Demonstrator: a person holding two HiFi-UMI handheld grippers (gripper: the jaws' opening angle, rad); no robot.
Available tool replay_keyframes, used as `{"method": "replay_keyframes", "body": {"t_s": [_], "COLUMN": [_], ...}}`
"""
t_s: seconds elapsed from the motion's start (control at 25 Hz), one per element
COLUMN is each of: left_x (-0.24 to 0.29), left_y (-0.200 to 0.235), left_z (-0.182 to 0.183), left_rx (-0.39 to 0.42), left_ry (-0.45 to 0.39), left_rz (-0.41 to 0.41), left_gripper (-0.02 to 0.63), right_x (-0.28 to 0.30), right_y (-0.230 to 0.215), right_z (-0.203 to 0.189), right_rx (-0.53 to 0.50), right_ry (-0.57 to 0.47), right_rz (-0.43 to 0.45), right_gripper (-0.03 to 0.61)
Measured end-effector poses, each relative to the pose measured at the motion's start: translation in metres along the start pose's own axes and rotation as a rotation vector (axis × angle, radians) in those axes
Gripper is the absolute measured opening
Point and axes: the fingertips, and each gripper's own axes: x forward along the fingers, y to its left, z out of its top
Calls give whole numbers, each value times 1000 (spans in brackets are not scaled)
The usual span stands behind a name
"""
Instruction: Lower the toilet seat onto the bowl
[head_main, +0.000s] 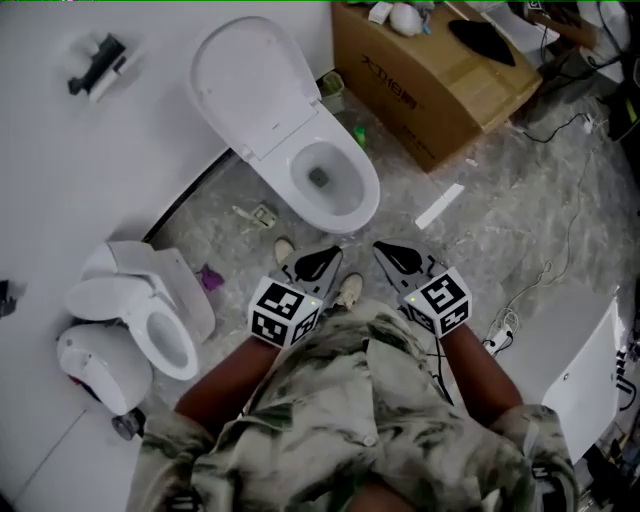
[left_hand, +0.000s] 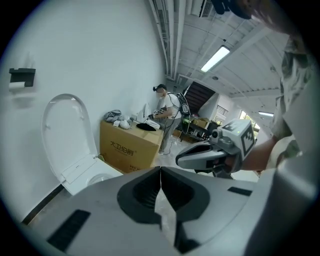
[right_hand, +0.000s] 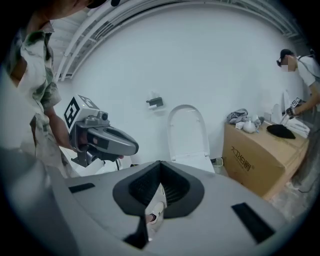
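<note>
A white toilet stands against the wall, its seat and lid (head_main: 255, 85) raised upright over the open bowl (head_main: 335, 180). In the left gripper view the raised seat (left_hand: 65, 130) is at the left, and in the right gripper view the seat (right_hand: 187, 132) is straight ahead. My left gripper (head_main: 322, 262) and right gripper (head_main: 388, 252) hang side by side close to my body, well short of the bowl. Both point towards the toilet. The left gripper (left_hand: 160, 170) has its jaws shut with nothing between them. The right gripper (right_hand: 160, 164) is shut and empty too.
A second toilet (head_main: 140, 320) lies on the floor at the left. A cardboard box (head_main: 430, 80) with clutter on top stands right of the toilet. Cables (head_main: 510, 330) and a white strip (head_main: 440, 205) lie on the marbled floor. A person (left_hand: 167, 117) stands beyond the box.
</note>
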Motion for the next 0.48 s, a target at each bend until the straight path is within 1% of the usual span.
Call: {"method": "replay_keyframes", "body": {"t_s": [0.12, 0.24, 0.48], "left_x": [-16, -30, -48], "left_y": [-9, -18, -35], "left_z": [4, 9, 12], "left_rx": [6, 19, 50], "left_ry": [-13, -31, -49], "left_rz": [-14, -6, -2], "left_gripper": [23, 23, 23], "right_x": [-11, -24, -43], "right_y": [10, 21, 42], "right_z": [12, 21, 27], "right_rx": [-8, -21, -34], "right_ry": [-22, -34, -51], "right_rz": [-8, -7, 3], "right_gripper": [23, 23, 23]}}
